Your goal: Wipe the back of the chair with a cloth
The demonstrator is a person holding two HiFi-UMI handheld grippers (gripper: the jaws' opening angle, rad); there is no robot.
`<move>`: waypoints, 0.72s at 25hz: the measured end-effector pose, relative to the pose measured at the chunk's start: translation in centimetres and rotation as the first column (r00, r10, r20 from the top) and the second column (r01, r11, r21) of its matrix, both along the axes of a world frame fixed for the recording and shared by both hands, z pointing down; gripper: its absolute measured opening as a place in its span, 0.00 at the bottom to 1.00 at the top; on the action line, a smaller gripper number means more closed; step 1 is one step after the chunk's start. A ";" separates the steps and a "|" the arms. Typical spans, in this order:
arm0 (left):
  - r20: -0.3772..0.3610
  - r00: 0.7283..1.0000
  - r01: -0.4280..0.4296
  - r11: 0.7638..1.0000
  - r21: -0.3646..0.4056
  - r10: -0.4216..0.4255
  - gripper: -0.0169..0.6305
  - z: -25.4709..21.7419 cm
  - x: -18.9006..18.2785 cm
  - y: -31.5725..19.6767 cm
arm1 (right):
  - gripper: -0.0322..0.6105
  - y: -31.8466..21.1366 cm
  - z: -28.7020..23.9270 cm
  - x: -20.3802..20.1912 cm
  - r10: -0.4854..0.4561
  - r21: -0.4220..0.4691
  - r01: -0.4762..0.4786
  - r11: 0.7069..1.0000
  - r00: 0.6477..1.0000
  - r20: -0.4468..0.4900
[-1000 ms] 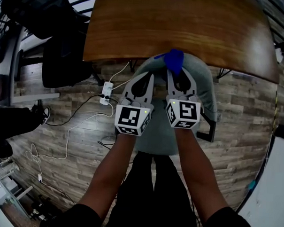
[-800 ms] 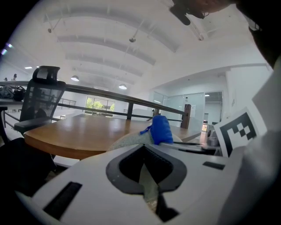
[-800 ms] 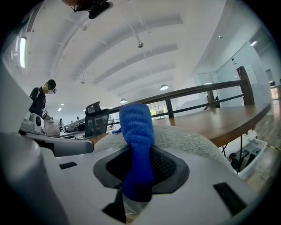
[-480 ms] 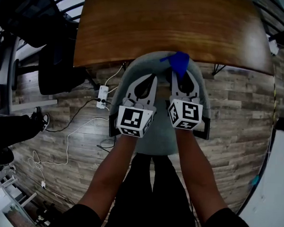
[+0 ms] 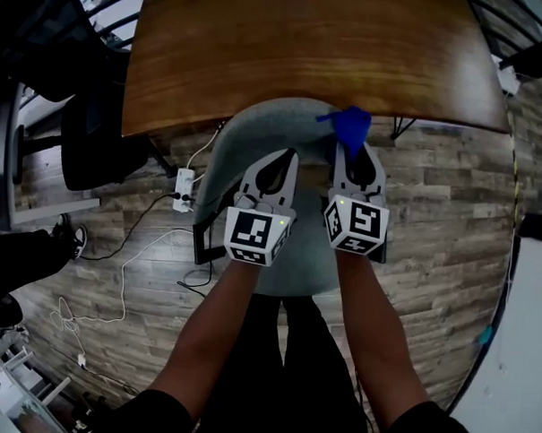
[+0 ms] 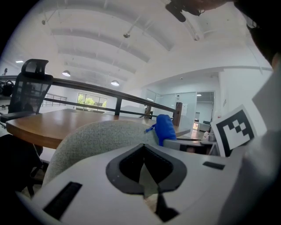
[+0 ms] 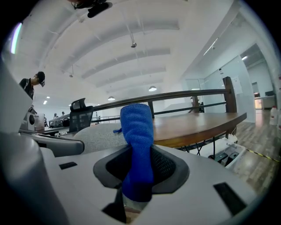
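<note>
A grey fabric chair (image 5: pixel 257 134) stands tucked at the wooden table (image 5: pixel 305 51), its rounded back (image 6: pixel 96 136) toward me. My right gripper (image 5: pixel 353 143) is shut on a blue cloth (image 5: pixel 349 127), which sticks up past the jaws (image 7: pixel 137 132) at the right end of the chair back's top. My left gripper (image 5: pixel 281 159) is shut with nothing in it, held over the middle of the chair beside the right one. In the left gripper view the blue cloth (image 6: pixel 164 128) shows just beyond the chair back.
A black office chair (image 5: pixel 86 131) stands to the left. A white power strip (image 5: pixel 183 187) and cables (image 5: pixel 125 268) lie on the wood floor at left. A person (image 7: pixel 30 85) stands far off. A railing (image 7: pixel 175 99) runs behind the table.
Both grippers have shifted rightward and slightly toward me along the chair; the blue cloth now sits at the right end of the chair back's top instead of its middle.
</note>
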State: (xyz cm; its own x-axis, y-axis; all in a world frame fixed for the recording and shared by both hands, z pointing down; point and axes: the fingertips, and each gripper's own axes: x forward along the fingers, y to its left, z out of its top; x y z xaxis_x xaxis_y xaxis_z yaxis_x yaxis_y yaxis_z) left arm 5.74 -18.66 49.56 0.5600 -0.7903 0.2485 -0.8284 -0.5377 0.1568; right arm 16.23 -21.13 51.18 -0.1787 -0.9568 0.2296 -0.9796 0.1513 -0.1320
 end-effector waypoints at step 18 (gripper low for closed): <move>0.012 0.966 0.257 0.965 -0.044 -0.257 0.04 1.6 -11.5 2.6 | 0.22 4.3 1.8 -13.4 -0.307 -0.020 0.307 0.951 0.952 0.016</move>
